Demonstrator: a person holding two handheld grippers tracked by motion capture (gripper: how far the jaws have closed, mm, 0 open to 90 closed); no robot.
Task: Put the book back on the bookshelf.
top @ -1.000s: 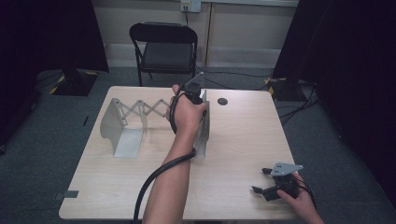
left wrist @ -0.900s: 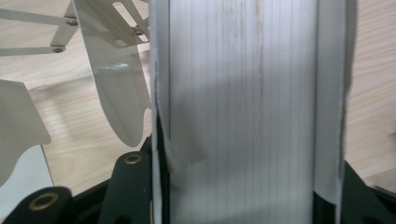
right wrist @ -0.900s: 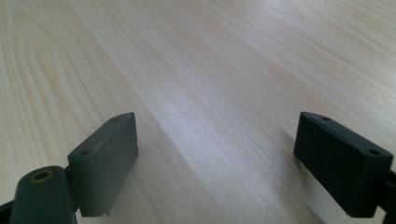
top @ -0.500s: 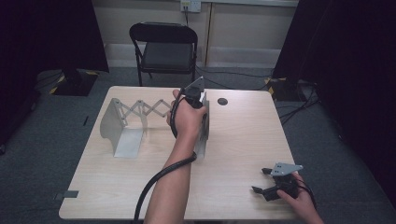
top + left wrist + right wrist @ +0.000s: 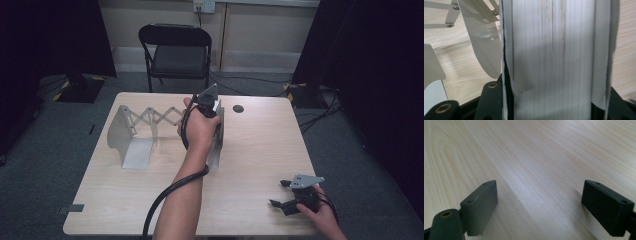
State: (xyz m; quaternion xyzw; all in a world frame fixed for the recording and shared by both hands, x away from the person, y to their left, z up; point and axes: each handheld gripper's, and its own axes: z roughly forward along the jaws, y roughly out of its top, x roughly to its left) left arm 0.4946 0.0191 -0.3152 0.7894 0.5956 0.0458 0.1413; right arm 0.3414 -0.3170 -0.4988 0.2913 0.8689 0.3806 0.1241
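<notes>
Pale metal end plate (image 5: pixel 554 57) of an expanding rack, standing upright and taking up the middle, clamped at its two edges between black fingers (image 5: pixel 492 100) low in the frame. To the left, a curved divider plate (image 5: pixel 484 42) and thin riveted scissor bars (image 5: pixel 441 15). Behind and on both sides, light wood-grain tabletop (image 5: pixel 466 72). Fingers eased slightly wider just now, plate between them.

The left forearm is reaching up across the middle of the high view, its hand wrapping the left gripper (image 5: pixel 207 104), which is tipping downward. Its 2 jaws have just been opening slightly while staying close together, pressing on what sits between them. The right hand is holding the right gripper (image 5: pixel 285 200) low at the near right, its 2 jaws standing wide apart.
</notes>
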